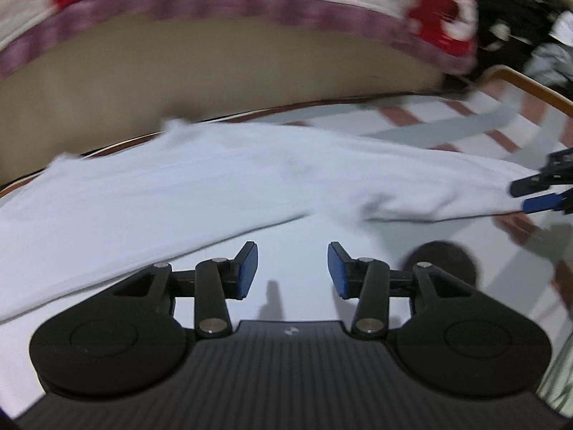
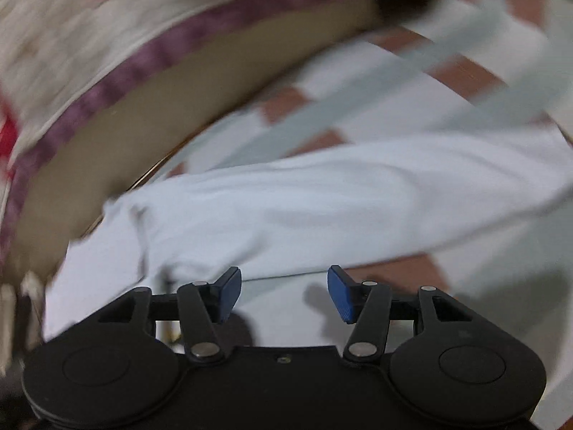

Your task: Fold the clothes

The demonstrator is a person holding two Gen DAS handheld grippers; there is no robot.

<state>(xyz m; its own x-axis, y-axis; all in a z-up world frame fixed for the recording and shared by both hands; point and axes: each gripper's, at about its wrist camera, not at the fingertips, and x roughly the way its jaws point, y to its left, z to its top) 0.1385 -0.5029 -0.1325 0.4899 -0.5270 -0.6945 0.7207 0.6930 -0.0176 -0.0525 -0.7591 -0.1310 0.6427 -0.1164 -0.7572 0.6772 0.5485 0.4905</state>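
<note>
Pale blue-white cloth garment [image 1: 215, 179] seen laid in long flattened band across centre of both views, on checked white, grey and brown surface [image 2: 465, 71]. One fold judged done; shorter folds and squaring judged left.

Left claw [image 1: 293, 268] released, nothing between jaws.

Right claw [image 2: 283, 294] released, empty, garment edge just above its tips.

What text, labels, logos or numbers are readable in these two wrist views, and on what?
No readable words or numbers in either view.
Left gripper: a small pale mark on its ribbed body, a logo shape, no letters legible.
Right gripper: no markings seen.
White garment: plain, no print or tag showing.
Patterned cloth behind: red and white shapes only, blurred, no lettering made out.
</note>
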